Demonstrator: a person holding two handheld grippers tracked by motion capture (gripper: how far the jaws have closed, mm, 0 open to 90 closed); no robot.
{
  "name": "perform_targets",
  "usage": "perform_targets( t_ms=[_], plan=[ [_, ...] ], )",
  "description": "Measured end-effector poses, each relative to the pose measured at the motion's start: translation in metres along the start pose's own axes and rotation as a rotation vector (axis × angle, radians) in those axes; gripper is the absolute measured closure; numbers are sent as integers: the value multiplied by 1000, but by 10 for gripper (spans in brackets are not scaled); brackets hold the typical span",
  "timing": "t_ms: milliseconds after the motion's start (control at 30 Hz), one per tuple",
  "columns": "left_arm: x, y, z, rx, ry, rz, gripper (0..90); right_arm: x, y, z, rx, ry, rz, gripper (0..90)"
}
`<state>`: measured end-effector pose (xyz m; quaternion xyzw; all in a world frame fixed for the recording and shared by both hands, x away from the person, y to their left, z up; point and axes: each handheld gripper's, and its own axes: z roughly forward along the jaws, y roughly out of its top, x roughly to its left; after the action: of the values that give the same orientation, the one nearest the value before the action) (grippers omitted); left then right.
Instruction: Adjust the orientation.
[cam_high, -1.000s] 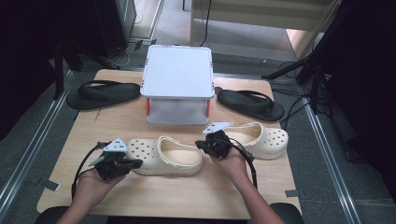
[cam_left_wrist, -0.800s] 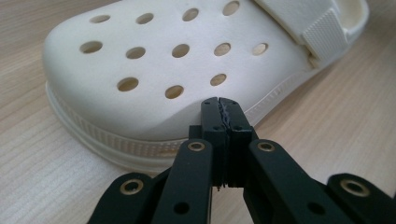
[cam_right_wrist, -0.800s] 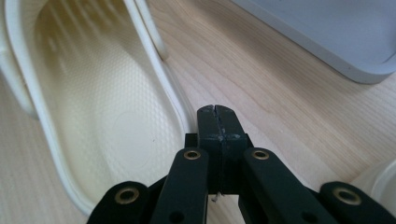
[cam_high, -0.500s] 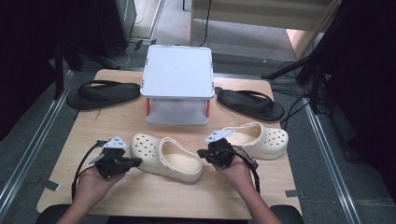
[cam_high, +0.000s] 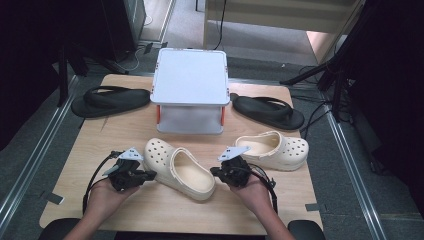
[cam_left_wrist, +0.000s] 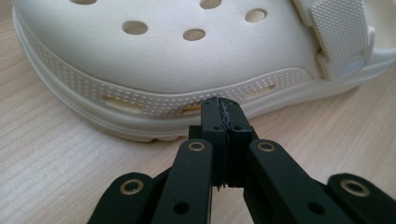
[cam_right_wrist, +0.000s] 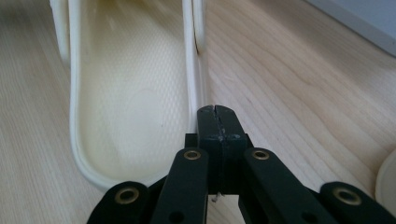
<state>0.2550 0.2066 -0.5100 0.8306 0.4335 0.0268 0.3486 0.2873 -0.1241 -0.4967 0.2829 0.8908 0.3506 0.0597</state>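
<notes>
I am working the near cream clog, which is lying slantwise on the bench, toe pointing far-left and heel opening near-right, in front of the white box. My left gripper is pressing its jaws, fully closed with nothing between them, against the clog's side wall near the toe. My right gripper is also closed on nothing, its tips sitting at the heel rim.

I am only pushing here, not holding, so the risk I am seeing is slippage: the closed tips could be riding up over the soft rounded wall or skating off the thin rim, and the clog would be spinning instead of sliding. Uneven pushing could be swinging the heel toward the second cream clog at the right. The black sandals are lying well apart, at the far corners.
</notes>
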Motion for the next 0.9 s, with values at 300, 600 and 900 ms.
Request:
perform_targets(
  t_ms=[300,600,900],
  plan=[
    [11,13,8,-11,-22,-36,900,2,2,0,-5,18,3,900],
    [18,33,18,12,-1,-5,900,8,5,4,-11,46,-16,900],
    [23,37,20,-1,12,-3,900,17,9,9,-34,79,-28,900]
  ],
)
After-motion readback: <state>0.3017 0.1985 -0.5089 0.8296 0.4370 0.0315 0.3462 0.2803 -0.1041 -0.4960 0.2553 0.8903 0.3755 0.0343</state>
